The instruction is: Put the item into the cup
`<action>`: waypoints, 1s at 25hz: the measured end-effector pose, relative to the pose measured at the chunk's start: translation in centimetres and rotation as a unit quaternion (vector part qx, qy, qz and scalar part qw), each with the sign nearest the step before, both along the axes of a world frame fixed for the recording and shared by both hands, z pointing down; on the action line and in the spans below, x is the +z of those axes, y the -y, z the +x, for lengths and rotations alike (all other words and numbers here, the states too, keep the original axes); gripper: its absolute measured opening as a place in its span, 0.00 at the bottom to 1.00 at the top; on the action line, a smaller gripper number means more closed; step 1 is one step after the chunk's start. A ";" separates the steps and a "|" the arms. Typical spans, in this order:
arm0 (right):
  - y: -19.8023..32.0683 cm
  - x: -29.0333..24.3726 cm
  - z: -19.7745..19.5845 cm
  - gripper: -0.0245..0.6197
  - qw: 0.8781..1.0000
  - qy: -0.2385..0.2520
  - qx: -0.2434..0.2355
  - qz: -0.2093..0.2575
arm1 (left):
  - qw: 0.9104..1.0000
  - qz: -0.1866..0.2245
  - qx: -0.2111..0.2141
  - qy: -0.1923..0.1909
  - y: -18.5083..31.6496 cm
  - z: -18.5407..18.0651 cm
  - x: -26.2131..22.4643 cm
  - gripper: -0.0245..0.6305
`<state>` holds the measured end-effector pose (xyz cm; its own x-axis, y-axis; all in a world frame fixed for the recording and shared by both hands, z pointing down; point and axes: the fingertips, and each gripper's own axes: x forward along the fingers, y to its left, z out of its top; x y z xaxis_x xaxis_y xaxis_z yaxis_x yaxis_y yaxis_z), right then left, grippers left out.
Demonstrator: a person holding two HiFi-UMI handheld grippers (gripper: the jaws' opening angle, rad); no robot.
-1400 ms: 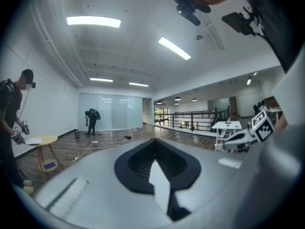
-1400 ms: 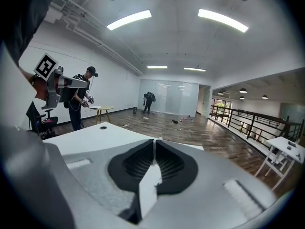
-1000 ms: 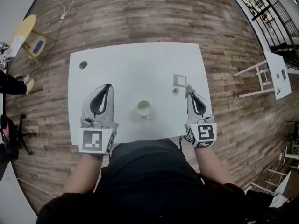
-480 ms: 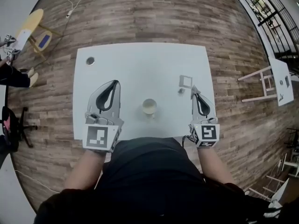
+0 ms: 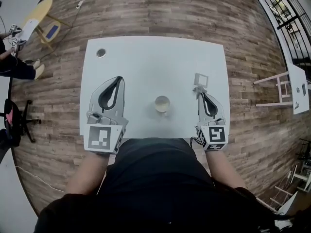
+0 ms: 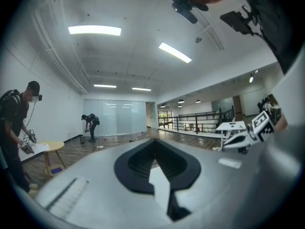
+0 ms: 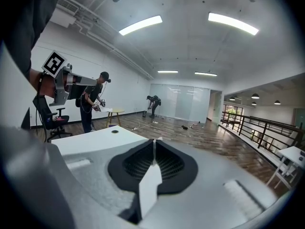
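Observation:
A small pale cup (image 5: 162,104) stands upright on the white table (image 5: 146,57), between my two grippers. The item (image 5: 196,89) is a tiny dark piece lying just this side of a flat square outline (image 5: 201,78). My right gripper (image 5: 199,93) is shut with nothing between its jaws, and its tip is right beside the item. My left gripper (image 5: 117,78) rests to the left of the cup, jaws meeting at the tip and holding nothing. In the gripper views, the left gripper (image 6: 153,140) and right gripper (image 7: 153,140) each show closed jaws; cup and item are hidden there.
A round hole (image 5: 100,53) sits near the table's far left corner. On the wood floor are a yellow stool (image 5: 39,18) and a dark chair (image 5: 14,125) to the left, and a white stand (image 5: 286,84) to the right. People stand far off (image 7: 95,101).
My right gripper has moved forward, so its tip now lies next to the item and the square outline. The left gripper has stayed where it was. Both jaws remain closed.

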<state>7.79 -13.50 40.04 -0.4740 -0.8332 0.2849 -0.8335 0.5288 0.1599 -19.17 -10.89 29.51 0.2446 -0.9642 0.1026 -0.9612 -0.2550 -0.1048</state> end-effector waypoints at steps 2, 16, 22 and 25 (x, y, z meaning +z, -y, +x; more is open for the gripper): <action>0.0 0.1 -0.8 0.06 1.000 0.000 -0.011 -0.002 | 1.000 0.000 -0.008 -0.003 -0.4 -0.6 0.1 0.05; -1.0 1.0 -5.5 0.06 0.996 0.005 -0.087 -0.017 | 0.998 0.003 -0.058 0.001 -3.9 -3.3 0.4 0.05; -1.6 1.6 -7.4 0.06 0.993 0.006 -0.116 -0.027 | 0.996 0.002 -0.085 0.000 -5.3 -5.2 0.7 0.05; -1.9 1.8 -8.5 0.06 0.991 0.004 -0.129 -0.027 | 0.996 0.001 -0.094 -0.002 -5.7 -5.9 0.9 0.05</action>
